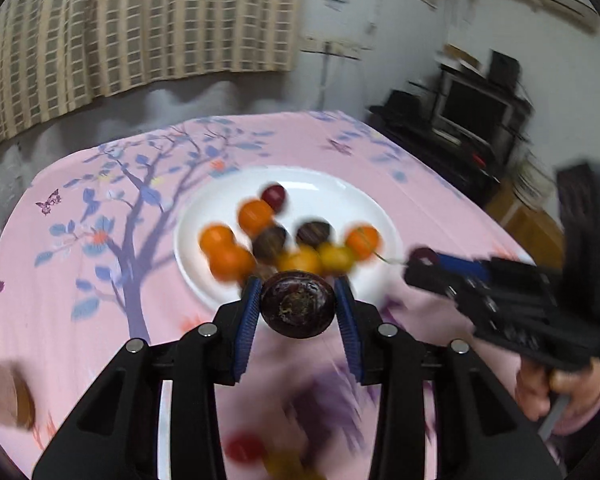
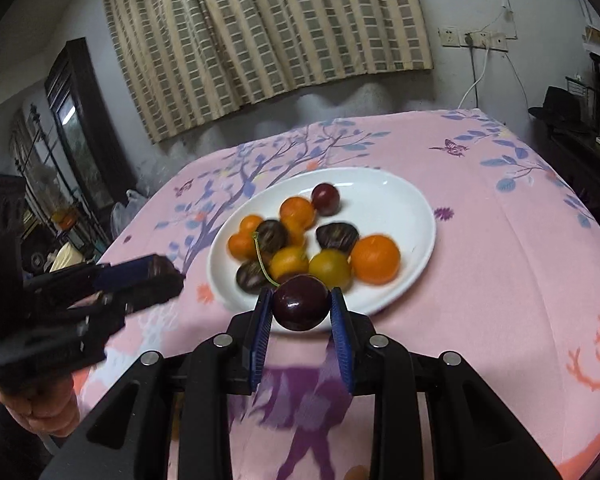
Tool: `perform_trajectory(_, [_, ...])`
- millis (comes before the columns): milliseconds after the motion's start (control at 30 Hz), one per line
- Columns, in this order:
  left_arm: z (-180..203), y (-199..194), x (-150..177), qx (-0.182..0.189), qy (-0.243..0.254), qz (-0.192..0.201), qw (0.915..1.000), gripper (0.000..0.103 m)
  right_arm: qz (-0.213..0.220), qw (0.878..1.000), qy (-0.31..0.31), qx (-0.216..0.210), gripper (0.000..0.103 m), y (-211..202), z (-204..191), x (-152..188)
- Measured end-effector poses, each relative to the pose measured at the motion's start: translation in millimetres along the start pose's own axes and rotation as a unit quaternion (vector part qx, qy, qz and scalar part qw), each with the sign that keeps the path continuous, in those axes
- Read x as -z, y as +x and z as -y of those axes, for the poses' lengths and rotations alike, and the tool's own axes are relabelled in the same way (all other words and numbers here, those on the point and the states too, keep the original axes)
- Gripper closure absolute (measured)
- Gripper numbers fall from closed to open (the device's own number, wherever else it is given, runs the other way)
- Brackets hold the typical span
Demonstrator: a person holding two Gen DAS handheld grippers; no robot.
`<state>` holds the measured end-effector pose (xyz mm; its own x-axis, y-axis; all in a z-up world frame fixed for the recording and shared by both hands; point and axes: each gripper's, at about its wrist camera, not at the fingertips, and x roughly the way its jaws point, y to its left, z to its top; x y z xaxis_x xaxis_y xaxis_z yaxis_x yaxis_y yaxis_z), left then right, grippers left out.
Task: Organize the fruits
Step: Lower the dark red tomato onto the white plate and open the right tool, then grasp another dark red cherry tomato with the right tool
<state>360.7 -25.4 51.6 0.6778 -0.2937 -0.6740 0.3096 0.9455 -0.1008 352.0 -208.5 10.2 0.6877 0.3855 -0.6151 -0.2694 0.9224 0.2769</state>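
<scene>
Left wrist view: left gripper (image 1: 298, 296) pinches a dark round fruit (image 1: 298, 305) between blue pads, lifted clear above the white plate (image 1: 204, 280), likely for sorting; plate holds the orange and dark fruit pile. Right wrist view: right gripper (image 2: 300, 304) clamps a dark cherry (image 2: 300, 307), stem trailing over the plate rim; probably sorting by kind.

You've got a pink tablecloth (image 2: 480, 280) printed with purple trees and butterflies over the table. Behind it a beige checked curtain (image 2: 268, 36) hangs on the white wall; wall sockets (image 2: 474, 39) sit right of it. A dark monitor (image 1: 474, 110) stands far right.
</scene>
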Motion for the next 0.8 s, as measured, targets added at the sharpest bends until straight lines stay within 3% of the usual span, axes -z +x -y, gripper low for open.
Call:
perform_trajectory(167, [-19.0,53.7,-36.3,-0.019,-0.021,-0.016,0.9995,0.066,0.0,1.0,0.006,0.01,0.073,41.2,14.7,-27.1])
perform_trajectory(233, [-25.4,68.3,-46.2,-0.04,-0.03,-0.013,0.9987,0.049,0.003,1.0,0.013,0.001,0.071,52.6,17.5,-34.4])
perform_trajectory(267, [-25.6,72.2,-48.6,-0.049,-0.029,-0.011,0.9983,0.032,-0.001,1.0,0.015,-0.005,0.058,55.0,17.5,-35.2])
perform_trajectory(300, [-26.8,72.5,-51.4,-0.06,-0.031,-0.003,0.9977,0.025,-0.004,1.0,0.017,-0.009,0.051,55.0,17.9,-35.5])
perform_trajectory(400, [-26.0,56.6,-48.8,-0.069,-0.026,0.014,0.9972,0.013,-0.005,1.0,0.009,-0.003,0.048,44.7,13.8,-32.4])
perform_trajectory(600, [-30.7,-6.2,-2.8,-0.094,-0.039,0.018,0.9947,0.006,-0.031,0.999,0.006,-0.032,0.038,13.0,2.2,-6.8])
perform_trajectory(733, [-48.3,-45.5,55.4,-0.095,-0.104,0.037,0.9894,0.005,-0.038,0.999,-0.017,-0.031,0.036,-11.7,-6.9,34.3])
perform_trajectory(800, [-53.5,-51.1,71.6,-0.096,-0.121,0.021,0.9878,0.005,-0.054,0.998,-0.013,-0.041,0.036,-19.0,-9.7,54.5])
